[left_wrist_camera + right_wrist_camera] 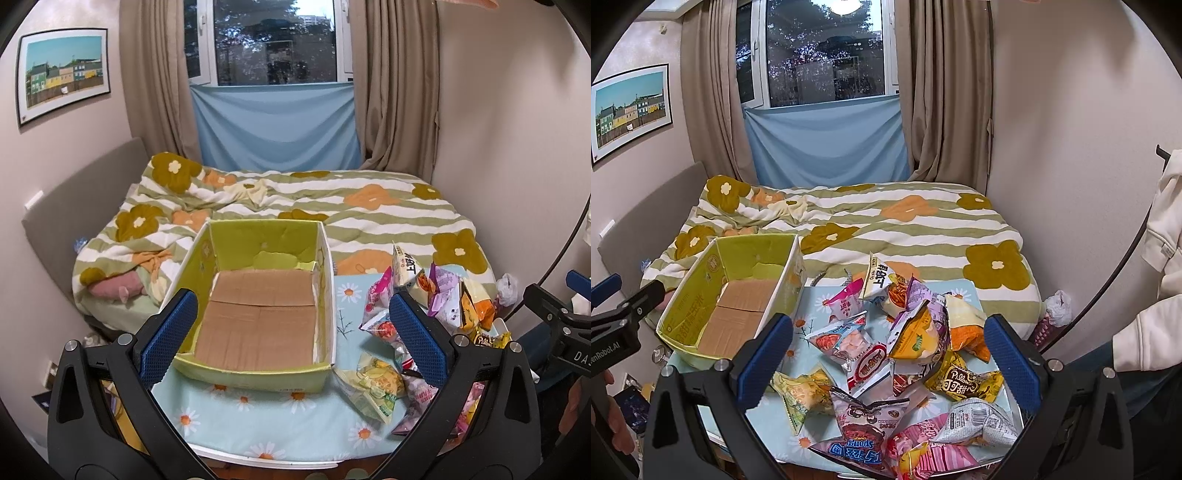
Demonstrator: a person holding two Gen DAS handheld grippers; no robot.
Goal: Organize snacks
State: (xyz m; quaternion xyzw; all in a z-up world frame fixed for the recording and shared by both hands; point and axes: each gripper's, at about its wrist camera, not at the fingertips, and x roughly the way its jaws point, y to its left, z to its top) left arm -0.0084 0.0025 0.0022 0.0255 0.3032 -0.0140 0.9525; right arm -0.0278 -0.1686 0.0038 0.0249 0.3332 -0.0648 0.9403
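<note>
The empty yellow-green cardboard box (258,317) sits on the daisy-print light-blue table (258,417), framed between the left gripper's (291,339) spread fingers. The pile of colourful snack packets (905,354) lies just beside it, under the right gripper (886,358), whose fingers gape wide, holding nothing.

A yellow snack packet (964,382) reads "Pillows"; a blue-lettered packet (855,448) reads "sponge", upside down

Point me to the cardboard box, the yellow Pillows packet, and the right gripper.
cardboard box (258,325), left wrist view, brown floor inside.
yellow Pillows packet (964,382), right wrist view, printed front.
right gripper (886,363), right wrist view, midway between open blue pads.
</note>
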